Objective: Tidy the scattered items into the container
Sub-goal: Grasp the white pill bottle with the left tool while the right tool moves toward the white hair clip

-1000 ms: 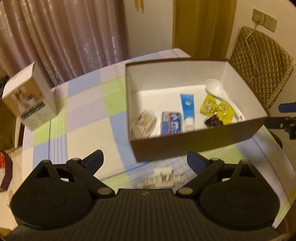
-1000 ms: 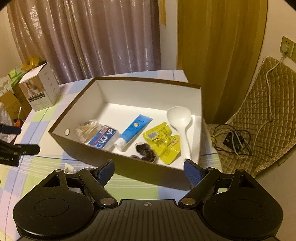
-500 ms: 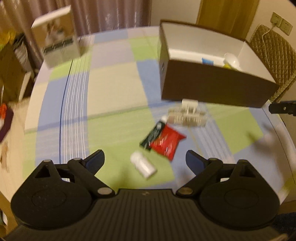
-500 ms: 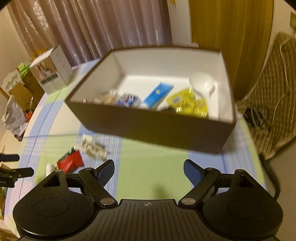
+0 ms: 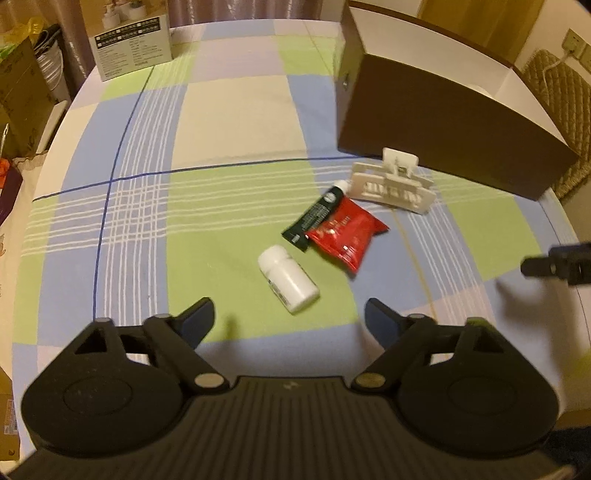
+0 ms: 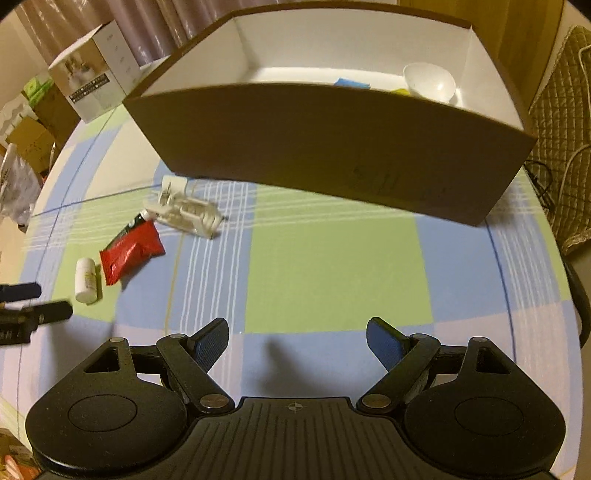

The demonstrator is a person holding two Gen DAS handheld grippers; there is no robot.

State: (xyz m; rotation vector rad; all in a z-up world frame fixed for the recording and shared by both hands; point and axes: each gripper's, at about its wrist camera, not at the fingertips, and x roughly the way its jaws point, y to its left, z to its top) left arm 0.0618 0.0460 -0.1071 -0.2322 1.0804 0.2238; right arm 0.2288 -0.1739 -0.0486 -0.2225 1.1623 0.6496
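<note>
You are working over a round table under a checked cloth [image 5: 236,110] of pale green, blue, lilac and cream squares crossed by thin white and dark blue lines. Behind it hang pinkish-brown curtains [image 6: 155,22], and to the right stands a chair with a quilted tan cover [image 6: 557,122] and a cable trailing over it. Cardboard cartons [image 5: 18,96] crowd the floor at the left.

At the far left of the table stands a white product carton [image 5: 129,44] with a photo and a black label strip; its print is too small to read.

The container, a brown cardboard box with a white inside [image 6: 332,140], sits at the far right of the table. Over its near wall you can see a white plastic spoon [image 6: 430,81], a blue edge and a yellow edge, all inside.

Four items lie loose on the cloth near the box: a white plastic claw hair clip [image 5: 393,184] just in front of its wall, a dark green tube with a white cap [image 5: 317,216] partly under a red foil sachet [image 5: 347,234], and a white pill bottle [image 5: 288,282] on its side. The sachet's print is blurred.

Your left gripper [image 5: 290,319] hangs just short of the bottle, its jaws spread, having just been narrowing, with nothing between them. Your right gripper [image 6: 297,341] is spread wide and empty over bare cloth in front of the box.
</note>
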